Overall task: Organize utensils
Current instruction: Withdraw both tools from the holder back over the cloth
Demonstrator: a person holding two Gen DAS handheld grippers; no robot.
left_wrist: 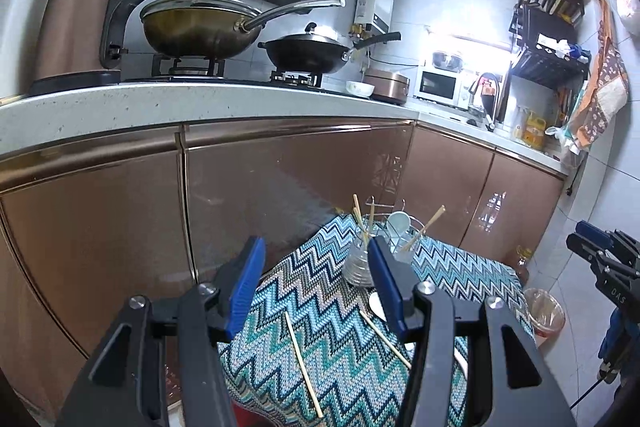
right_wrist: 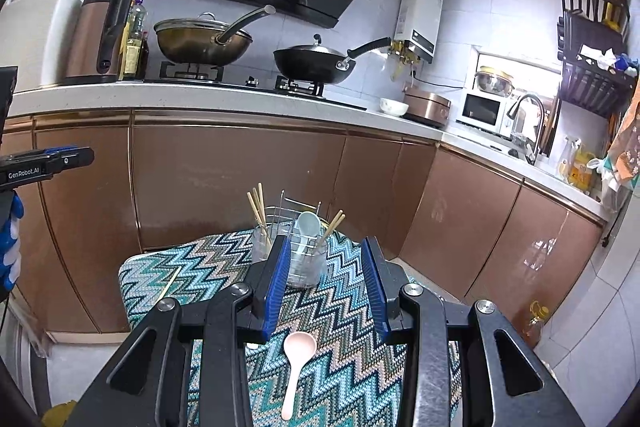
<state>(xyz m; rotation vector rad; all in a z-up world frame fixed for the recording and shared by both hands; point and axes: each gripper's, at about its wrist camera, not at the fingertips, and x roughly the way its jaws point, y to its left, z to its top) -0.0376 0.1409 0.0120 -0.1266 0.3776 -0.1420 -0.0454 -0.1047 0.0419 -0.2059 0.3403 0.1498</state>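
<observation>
1. The loose chopsticks are the slippery part: one chopstick (left_wrist: pixel 303 363) lies flat on the zigzag cloth (right_wrist: pixel 344 311), a second chopstick (left_wrist: pixel 384 333) beside it. Thin, round and flush with the weave, either could roll or skid away if the tongs close on it off-centre.
2. The pink spoon (right_wrist: pixel 295 367) lies bowl-up on the cloth just ahead of the right tongs (right_wrist: pixel 326 287). Pinched at the rounded bowl and not along the handle, I judge it would likely pivot or squirt out.
3. The two clear glass jars at the far end are light and already crowded. The left jar (right_wrist: pixel 261 247) holds chopsticks, the right jar (right_wrist: pixel 306 265) holds a pale blue spoon (right_wrist: pixel 308 225) and more chopsticks, and a wire rack (right_wrist: pixel 298 207) stands just behind them. Dropping a utensil in at a slant could nudge a jar over or knock sticks out.
4. The cloth drapes over the small worktop's edge; a dragged utensil might bunch it and shift the jars.
5. Left tongs (left_wrist: pixel 316 283): spread wide, holding nothing, hovering above the near end of the cloth, aimed toward the jars.
6. Right tongs: also spread and empty, held low over the pink spoon, pointing along the cloth at the jars.
</observation>
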